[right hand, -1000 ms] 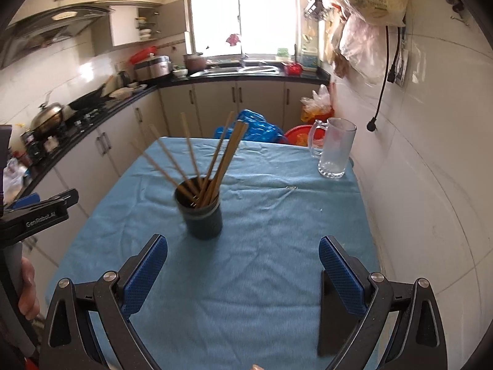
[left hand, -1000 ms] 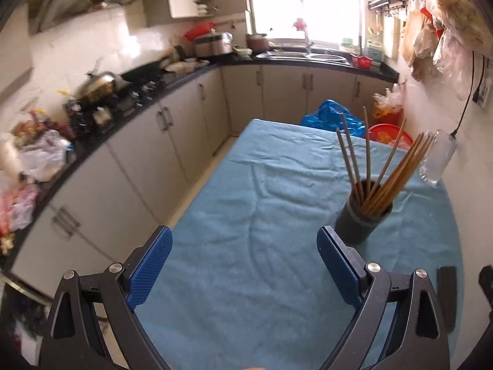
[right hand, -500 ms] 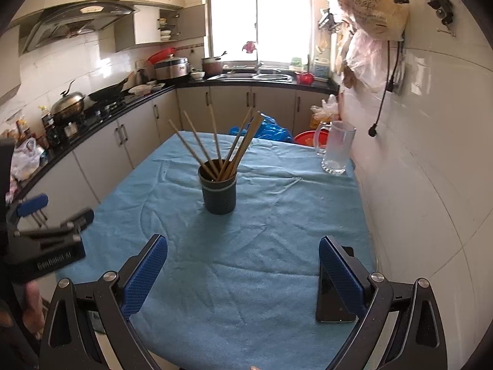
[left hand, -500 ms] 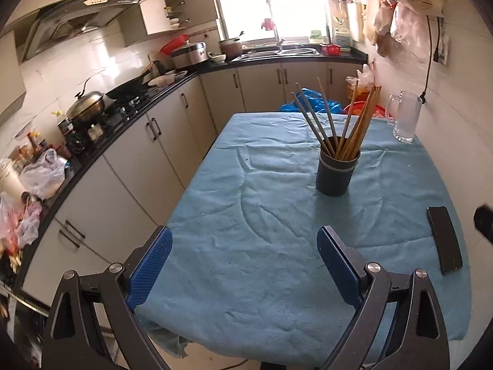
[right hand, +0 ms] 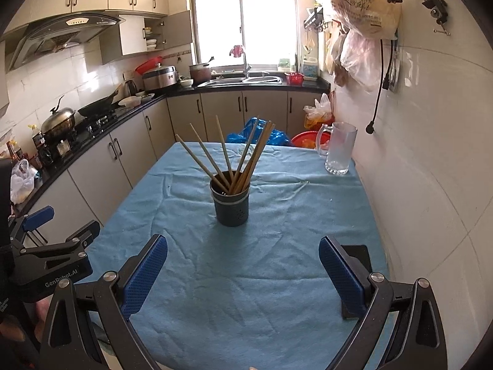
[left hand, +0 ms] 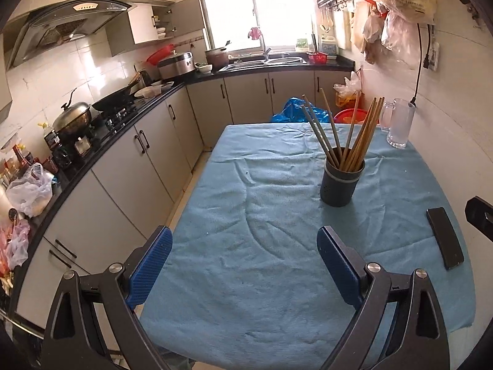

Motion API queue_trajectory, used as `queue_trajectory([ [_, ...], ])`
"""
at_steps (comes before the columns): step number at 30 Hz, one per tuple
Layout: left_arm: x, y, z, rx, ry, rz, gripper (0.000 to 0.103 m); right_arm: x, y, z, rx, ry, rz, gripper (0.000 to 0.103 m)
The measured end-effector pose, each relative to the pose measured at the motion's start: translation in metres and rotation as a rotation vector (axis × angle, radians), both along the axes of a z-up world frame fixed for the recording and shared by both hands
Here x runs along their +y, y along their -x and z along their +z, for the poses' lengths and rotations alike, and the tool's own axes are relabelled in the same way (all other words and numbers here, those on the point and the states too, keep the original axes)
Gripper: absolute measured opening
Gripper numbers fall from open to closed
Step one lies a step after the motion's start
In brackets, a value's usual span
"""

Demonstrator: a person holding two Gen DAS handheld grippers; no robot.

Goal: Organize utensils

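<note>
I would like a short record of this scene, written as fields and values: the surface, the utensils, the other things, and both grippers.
surface: table with wrinkled blue cloth
utensils: wooden chopsticks standing in dark grey round holder
glass: clear handled mug, far right corner
phone: flat black phone, right edge
left gripper: open, empty
right gripper: open, empty

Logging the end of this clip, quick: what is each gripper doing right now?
Left gripper: open, holding nothing.
Right gripper: open, holding nothing.
</note>
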State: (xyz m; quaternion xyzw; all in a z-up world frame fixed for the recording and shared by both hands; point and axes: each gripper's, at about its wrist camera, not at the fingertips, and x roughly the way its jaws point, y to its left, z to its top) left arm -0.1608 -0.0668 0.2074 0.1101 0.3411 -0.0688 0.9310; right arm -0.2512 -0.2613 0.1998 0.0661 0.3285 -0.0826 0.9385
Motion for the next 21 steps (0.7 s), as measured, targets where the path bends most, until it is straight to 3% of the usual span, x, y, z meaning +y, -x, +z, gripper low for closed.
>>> queue_trajectory([
  [21,0.010,-0.006,-0.008,0.018,0.028,-0.038,0.094,0.019,-0.002,-0.001,0.040,0.023,-0.039,0.101],
])
